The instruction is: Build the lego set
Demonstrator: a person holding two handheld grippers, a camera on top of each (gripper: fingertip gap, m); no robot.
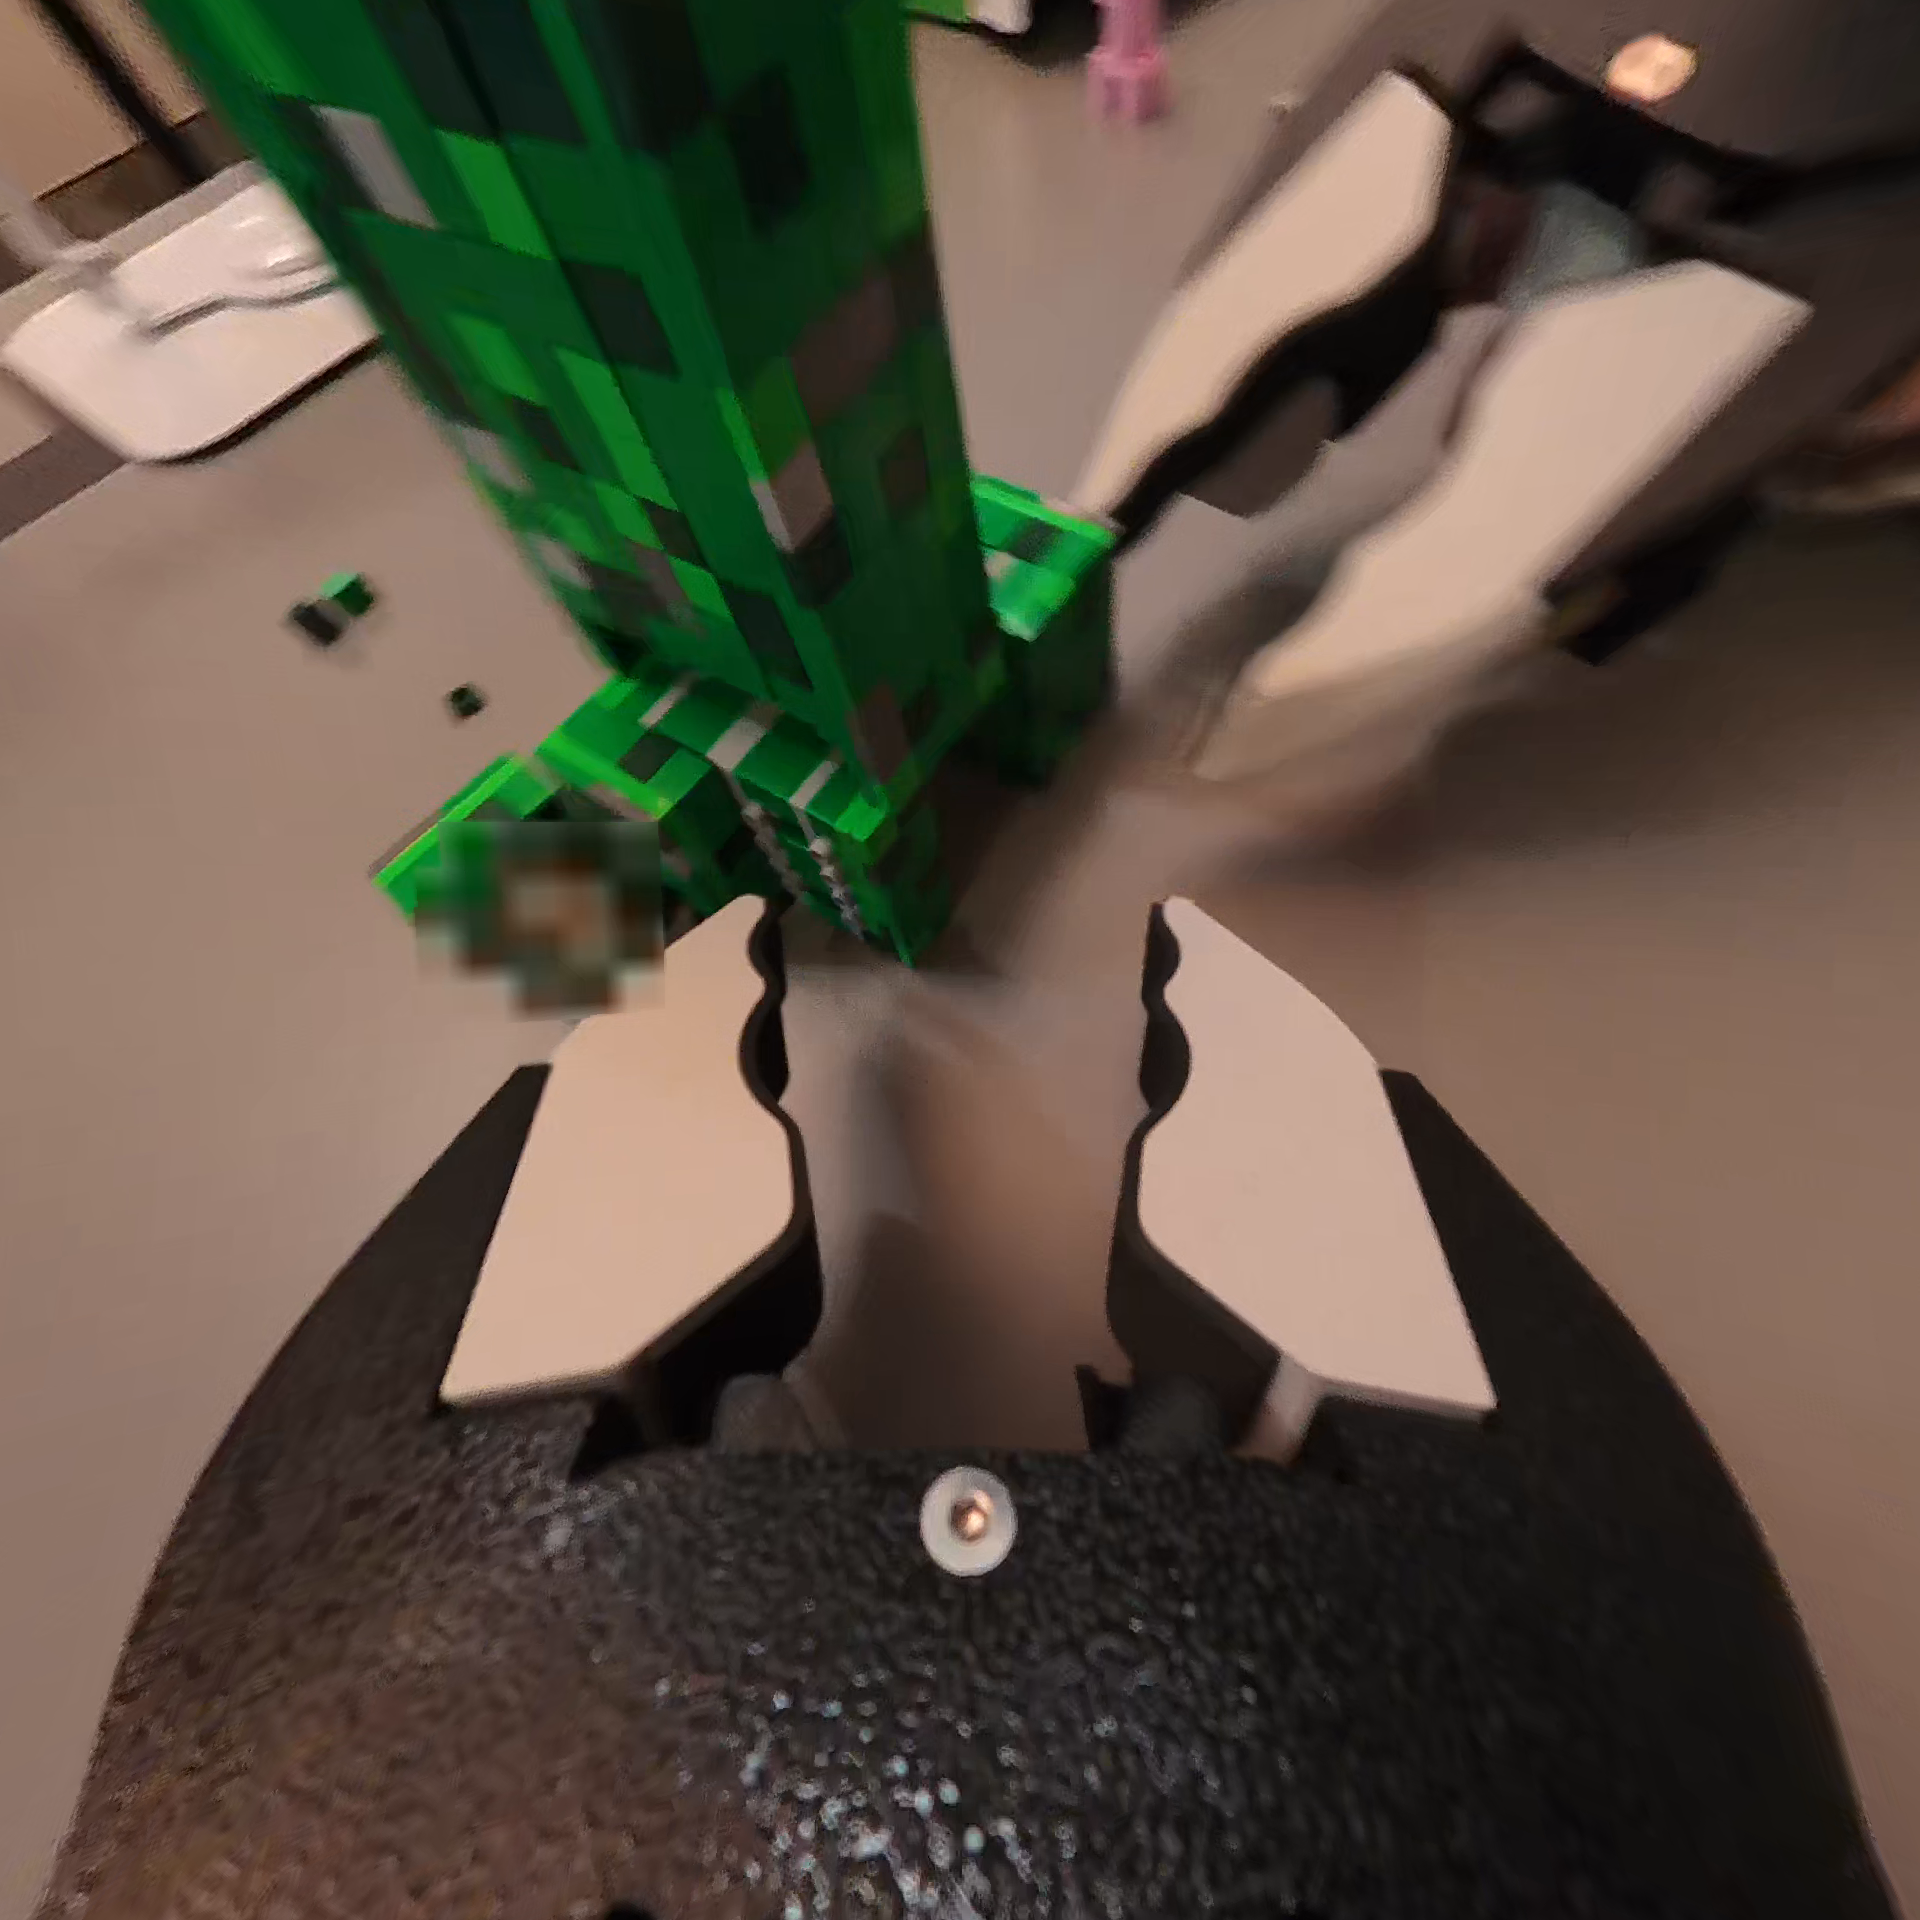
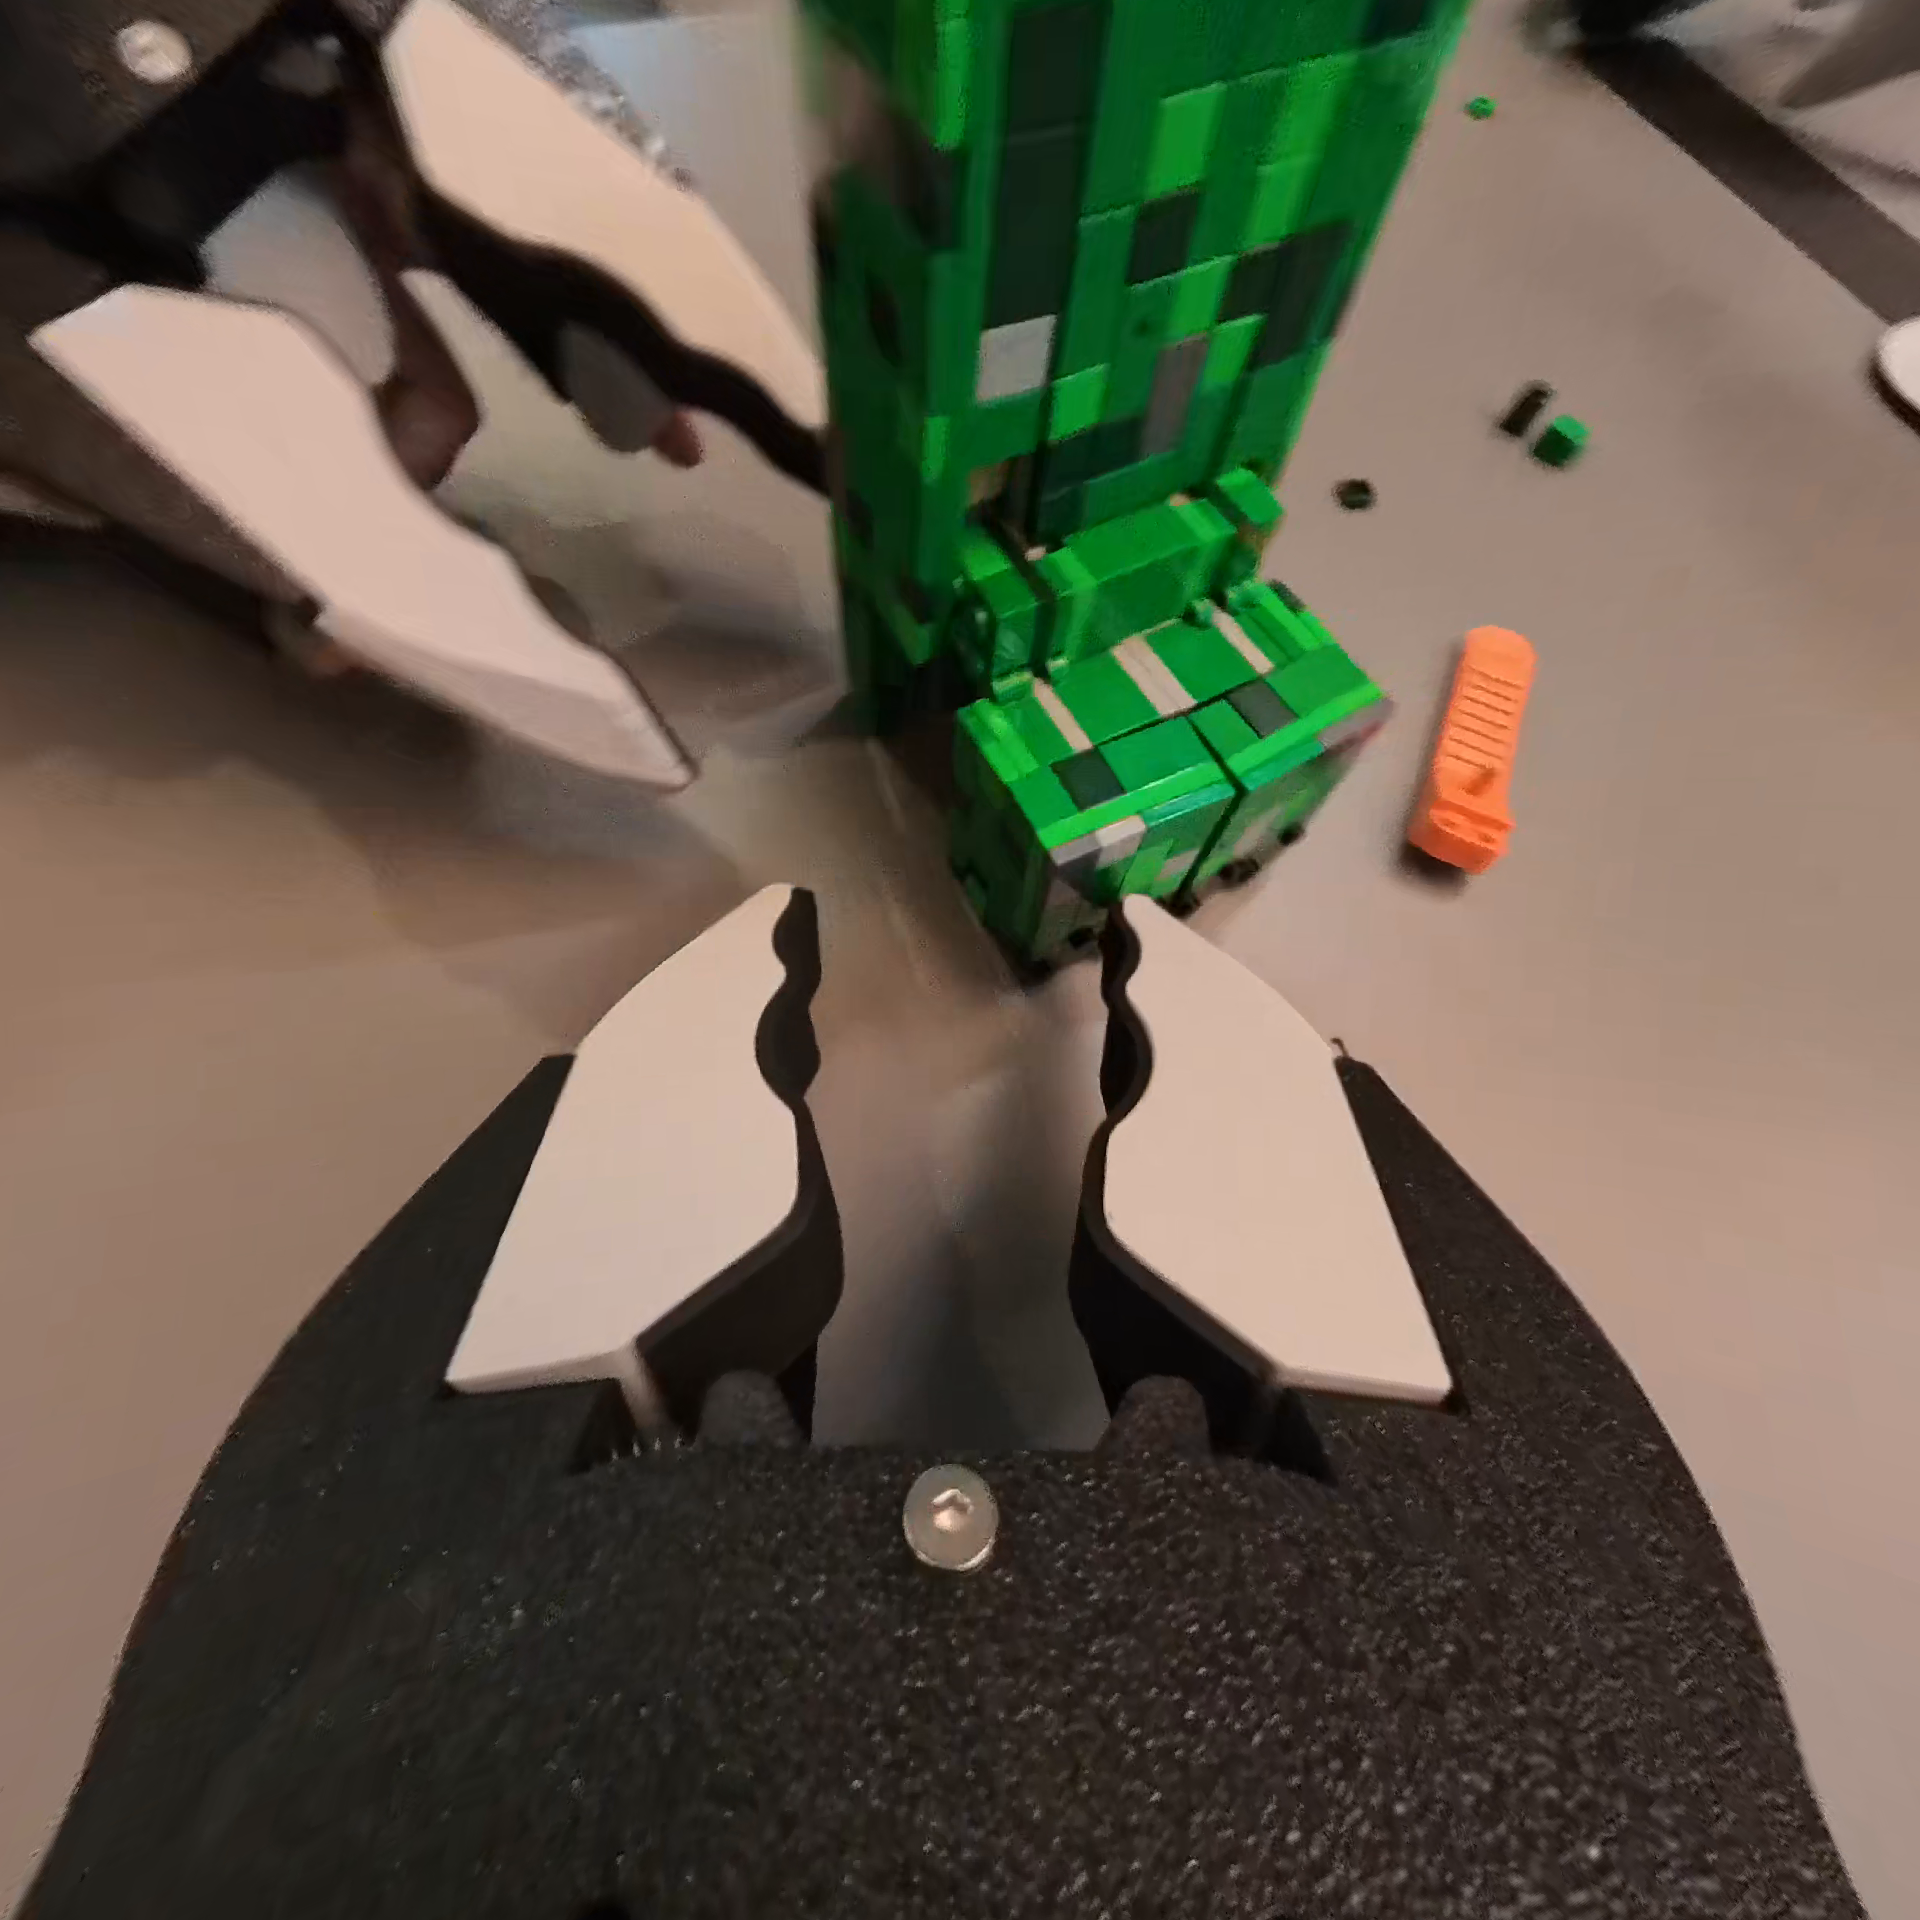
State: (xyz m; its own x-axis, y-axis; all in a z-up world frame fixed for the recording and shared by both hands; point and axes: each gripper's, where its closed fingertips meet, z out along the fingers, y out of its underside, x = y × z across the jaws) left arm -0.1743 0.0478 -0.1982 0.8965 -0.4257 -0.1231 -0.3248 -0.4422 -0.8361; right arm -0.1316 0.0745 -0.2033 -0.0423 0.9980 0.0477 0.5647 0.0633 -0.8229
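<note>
A tall green brick figure (image 1: 665,343) stands upright on the grey table, with blocky green feet (image 1: 727,790) at its base. It also shows in the right wrist view (image 2: 1122,312), its feet (image 2: 1153,769) toward me. My left gripper (image 1: 961,914) is open and empty, just short of the figure's base. My right gripper (image 2: 961,909) is open and empty, its right fingertip (image 2: 1143,935) beside a foot's corner. Each gripper shows in the other's view: the right one (image 1: 1153,644), the left one (image 2: 727,613), on opposite sides of the figure.
An orange brick separator (image 2: 1470,748) lies right of the feet. Small loose green and dark pieces (image 2: 1548,426) lie beyond it and also show in the left wrist view (image 1: 332,608). A white tray (image 1: 177,332) sits at far left. A pink piece (image 1: 1127,73) stands at the back.
</note>
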